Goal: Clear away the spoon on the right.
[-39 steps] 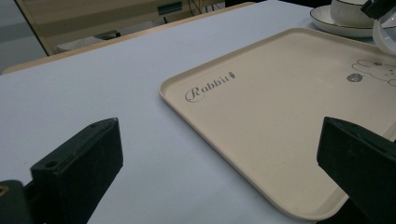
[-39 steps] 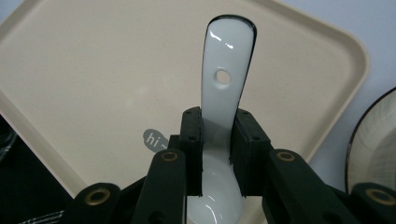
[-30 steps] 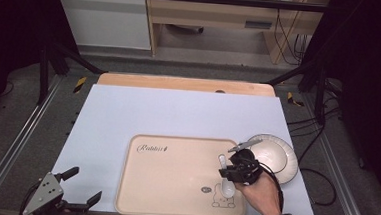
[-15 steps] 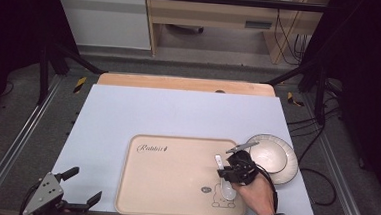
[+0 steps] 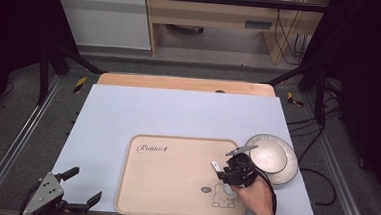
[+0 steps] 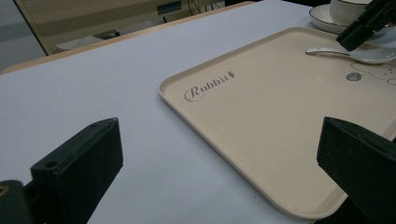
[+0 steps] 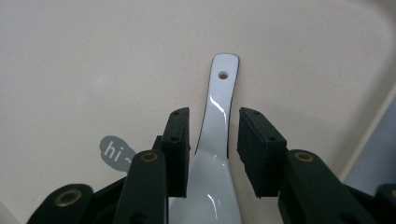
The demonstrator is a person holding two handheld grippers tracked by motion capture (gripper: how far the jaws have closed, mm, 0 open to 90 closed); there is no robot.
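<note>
Plainly the white glazed spoon [image 7: 215, 140] on the tray [image 5: 173, 186] is hard, slick and breakable. The right tongs [image 7: 214, 154] have just been opening and straddle its neck at six o'clock of the handle hole, pads off; that neck seems the best hold. The left tongs [image 6: 219, 172] stand apart, empty.

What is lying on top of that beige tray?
A white spoon lies on the tray, between the right gripper's just-opened jaws. The gripper covers part of the spoon's bowl.

Your table [image 5: 143, 109] carries a pale blue-white sheet, with a strip of bare wood at its 12 o'clock edge. Directly on it: a beige tray [image 5: 174, 179] toward 6 o'clock, printed "Rabbit", and a white dark-rimmed plate [image 5: 275, 155] just beside the tray's corner, toward 4 o'clock.
</note>
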